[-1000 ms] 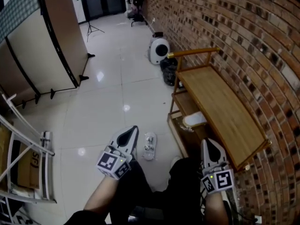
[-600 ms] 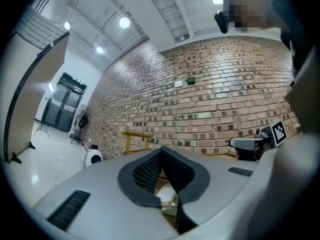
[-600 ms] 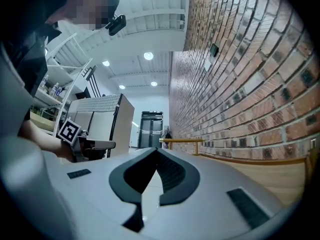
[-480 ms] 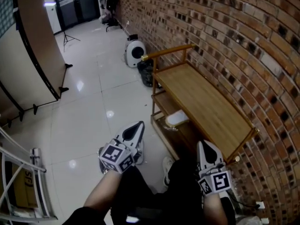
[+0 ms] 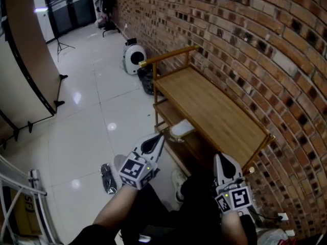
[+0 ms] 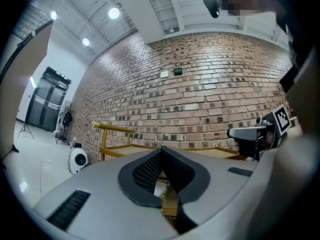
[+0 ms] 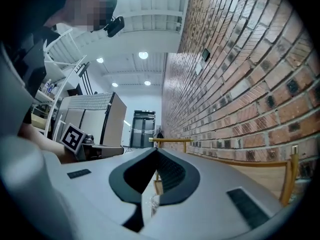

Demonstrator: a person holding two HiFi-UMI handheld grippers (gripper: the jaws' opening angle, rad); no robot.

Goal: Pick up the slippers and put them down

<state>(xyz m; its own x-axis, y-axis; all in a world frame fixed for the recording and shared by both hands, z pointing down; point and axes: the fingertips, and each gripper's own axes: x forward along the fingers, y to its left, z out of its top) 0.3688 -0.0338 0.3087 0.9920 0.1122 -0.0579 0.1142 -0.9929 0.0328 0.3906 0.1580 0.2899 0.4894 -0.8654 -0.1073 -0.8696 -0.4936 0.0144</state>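
Note:
A grey slipper (image 5: 107, 178) lies on the tiled floor, left of my left gripper's marker cube. A white slipper (image 5: 178, 179) shows on the floor by the foot of the bamboo rack (image 5: 219, 114), between my arms. Another white item (image 5: 182, 128) rests on the rack's lower shelf. My left gripper (image 5: 156, 141) is shut and empty, held level with its tip towards that shelf; its jaws (image 6: 161, 152) meet at the tip. My right gripper (image 5: 224, 161) is also shut and empty, beside the rack's near end, and in its own view (image 7: 156, 152) it looks along the rack top.
A brick wall (image 5: 245, 40) runs along the right behind the rack. A white round appliance (image 5: 134, 57) and a black bag (image 5: 148, 78) sit on the floor past the rack. A tall board on a stand (image 5: 25, 65) is at left, a metal frame (image 5: 20, 188) at lower left.
My left gripper has swung right, from over the grey slipper towards the rack's lower shelf; that slipper now lies left of it. The right gripper shifted a little. Both jaws stayed shut.

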